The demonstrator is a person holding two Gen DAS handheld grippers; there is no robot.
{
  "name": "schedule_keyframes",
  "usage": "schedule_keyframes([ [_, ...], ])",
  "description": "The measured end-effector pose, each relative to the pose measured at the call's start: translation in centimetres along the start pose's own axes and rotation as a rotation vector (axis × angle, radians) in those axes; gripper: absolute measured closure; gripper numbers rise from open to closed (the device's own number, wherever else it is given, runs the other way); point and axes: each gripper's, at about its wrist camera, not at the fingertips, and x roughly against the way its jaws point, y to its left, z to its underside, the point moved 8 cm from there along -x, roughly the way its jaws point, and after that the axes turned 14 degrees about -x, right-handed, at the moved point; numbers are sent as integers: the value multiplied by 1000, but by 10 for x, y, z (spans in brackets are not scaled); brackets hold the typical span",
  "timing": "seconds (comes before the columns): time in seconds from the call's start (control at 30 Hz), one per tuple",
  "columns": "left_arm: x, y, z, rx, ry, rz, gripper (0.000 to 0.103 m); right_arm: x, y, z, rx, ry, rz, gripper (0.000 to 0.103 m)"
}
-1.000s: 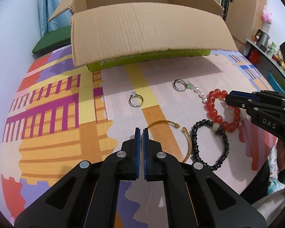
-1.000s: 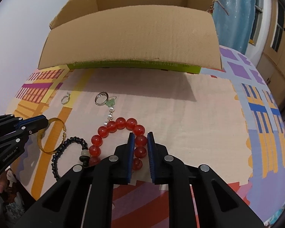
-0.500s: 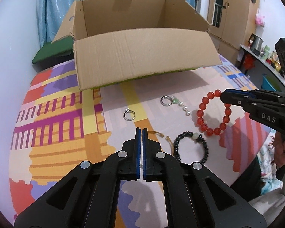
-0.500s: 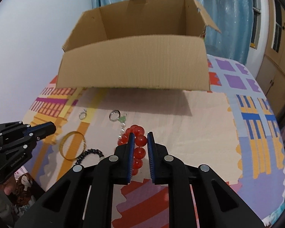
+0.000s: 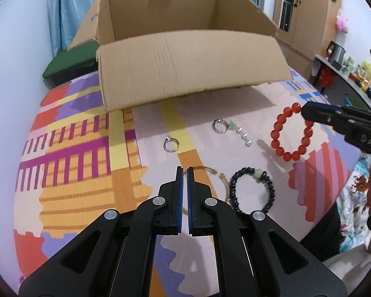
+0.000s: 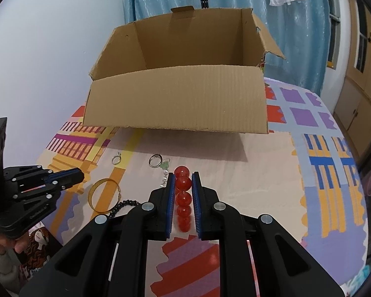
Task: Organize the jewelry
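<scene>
My right gripper (image 6: 182, 175) is shut on a red bead bracelet (image 6: 183, 199) and holds it in the air; in the left wrist view the bracelet (image 5: 291, 131) hangs from its tips (image 5: 306, 110). My left gripper (image 5: 185, 169) is shut and empty above the mat. On the mat lie a gold bangle (image 6: 104, 194), a black bead bracelet (image 5: 251, 189), a silver ring with a stone (image 5: 171, 144), and a ring with a pearl charm (image 5: 220, 125). An open cardboard box (image 6: 185, 74) stands behind them.
The jewelry lies on a colourful patterned mat (image 5: 74, 148) over a round table. The box's front flap (image 5: 190, 69) hangs forward over the mat. A green pad (image 5: 69, 59) lies left of the box. A cabinet (image 5: 306, 12) and shelf stand at the right.
My right gripper has lifted the red bracelet off the mat and raised it. Both grippers have pulled up and back, so the box interior now shows.
</scene>
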Motion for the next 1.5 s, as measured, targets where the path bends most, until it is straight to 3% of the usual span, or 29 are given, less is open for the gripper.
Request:
schedule_keyframes([
  [0.27, -21, 5, 11, 16, 50, 9, 95, -5, -4, 0, -4, 4, 4, 89],
  [0.3, -23, 5, 11, 16, 55, 7, 87, -5, -4, 0, -5, 4, 3, 89],
  [0.33, -24, 6, 13, 16, 59, 5, 71, -5, -4, 0, -4, 4, 3, 89],
  [0.37, -25, 6, 13, 17, 58, 2, 62, -5, -4, -1, -4, 4, 5, 89],
  [0.4, -24, 6, 13, 19, 46, 6, 59, -5, -4, -1, -4, 5, 5, 90],
  [0.57, -31, 5, 13, 14, 55, 22, 59, -7, -4, -1, -1, 5, 6, 89],
  [0.67, -36, 5, 13, 11, 56, 23, 63, -7, -5, -1, 0, 4, 8, 89],
  [0.7, -38, 5, 14, 8, 59, 25, 68, -8, -4, -1, 1, 3, 9, 89],
  [0.87, -43, 2, 16, -2, 67, 20, 71, -10, -5, -2, 5, 0, 18, 89],
  [1.13, -44, -8, 14, -48, 55, 21, 101, -11, -3, 0, 9, 5, 17, 89],
  [1.3, -44, -6, 13, -15, 42, 53, 102, -8, -3, -1, 3, 1, 8, 89],
  [1.5, -25, 0, 4, -20, 7, 23, 102, 3, 0, -5, 12, -18, 1, 89],
])
